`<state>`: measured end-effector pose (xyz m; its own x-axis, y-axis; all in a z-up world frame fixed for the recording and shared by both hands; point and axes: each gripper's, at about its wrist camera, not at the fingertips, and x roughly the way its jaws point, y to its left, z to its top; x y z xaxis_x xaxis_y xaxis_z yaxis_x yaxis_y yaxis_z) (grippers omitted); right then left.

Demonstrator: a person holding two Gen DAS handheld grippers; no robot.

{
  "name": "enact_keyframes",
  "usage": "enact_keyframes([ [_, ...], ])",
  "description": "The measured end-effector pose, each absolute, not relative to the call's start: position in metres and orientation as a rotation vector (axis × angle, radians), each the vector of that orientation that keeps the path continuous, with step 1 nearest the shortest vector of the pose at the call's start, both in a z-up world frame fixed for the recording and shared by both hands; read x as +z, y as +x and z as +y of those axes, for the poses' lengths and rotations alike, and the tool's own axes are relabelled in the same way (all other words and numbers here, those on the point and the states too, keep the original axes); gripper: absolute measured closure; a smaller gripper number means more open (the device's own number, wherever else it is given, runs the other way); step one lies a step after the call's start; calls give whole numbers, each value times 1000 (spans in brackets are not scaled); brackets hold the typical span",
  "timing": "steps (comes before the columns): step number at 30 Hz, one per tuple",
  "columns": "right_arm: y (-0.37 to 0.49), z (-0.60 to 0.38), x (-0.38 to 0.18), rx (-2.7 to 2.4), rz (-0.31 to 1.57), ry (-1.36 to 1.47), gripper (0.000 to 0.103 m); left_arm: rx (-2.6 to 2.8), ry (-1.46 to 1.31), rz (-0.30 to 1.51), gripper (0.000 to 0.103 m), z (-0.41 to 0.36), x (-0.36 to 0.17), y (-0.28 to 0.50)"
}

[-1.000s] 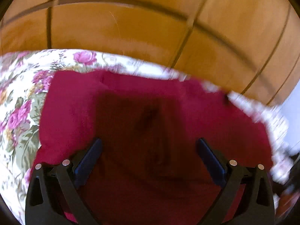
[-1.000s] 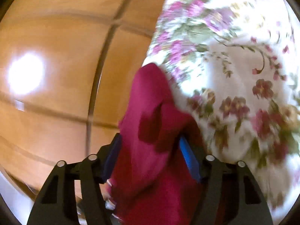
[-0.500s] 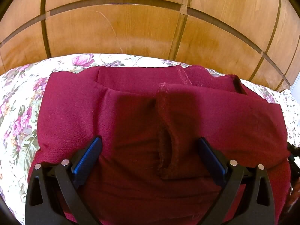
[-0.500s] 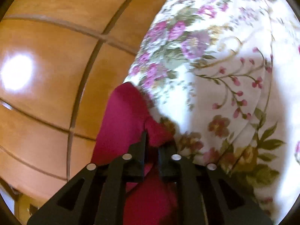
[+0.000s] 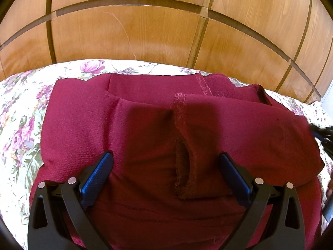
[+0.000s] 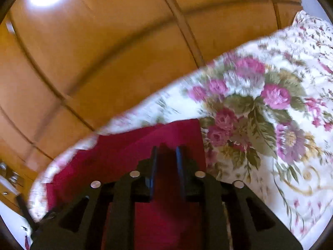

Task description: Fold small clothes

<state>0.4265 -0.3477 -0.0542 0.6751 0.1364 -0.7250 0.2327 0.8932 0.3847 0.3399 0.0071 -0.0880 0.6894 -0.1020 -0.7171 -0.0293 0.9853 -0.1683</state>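
Note:
A dark red garment [image 5: 145,129] lies folded in layers on the flowered bedspread [image 5: 18,112], with a stitched hem flap near the middle. My left gripper [image 5: 166,166] is open just above it, one finger on each side of the flap, holding nothing. In the right wrist view my right gripper [image 6: 167,154] is nearly closed, its fingers a narrow gap apart over the garment's edge [image 6: 124,145]. I cannot tell whether cloth is pinched between them; this view is blurred.
A wooden headboard [image 5: 158,31] with dark grooves rises right behind the bed. The flowered bedspread [image 6: 270,125] spreads out to the right of the garment. A dark object [image 5: 324,133] shows at the garment's right edge.
My right gripper closed on the garment's edge half a second ago, then swung and lowered toward the bed; its fingers now stand slightly apart. My left gripper stays open and hardly moves.

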Motion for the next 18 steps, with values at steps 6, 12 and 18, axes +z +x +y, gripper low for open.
enact_keyframes([
  [6,436,-368,-73,-132,838,510,103,-35,-159,807,3,5,-90,343],
  [12,348,-381,-54,-119,743,622,72,-35,-160,805,3,5,-89,342],
  [18,318,-399,-89,-243,865,647,103,-29,-148,816,3,4,-88,343],
])
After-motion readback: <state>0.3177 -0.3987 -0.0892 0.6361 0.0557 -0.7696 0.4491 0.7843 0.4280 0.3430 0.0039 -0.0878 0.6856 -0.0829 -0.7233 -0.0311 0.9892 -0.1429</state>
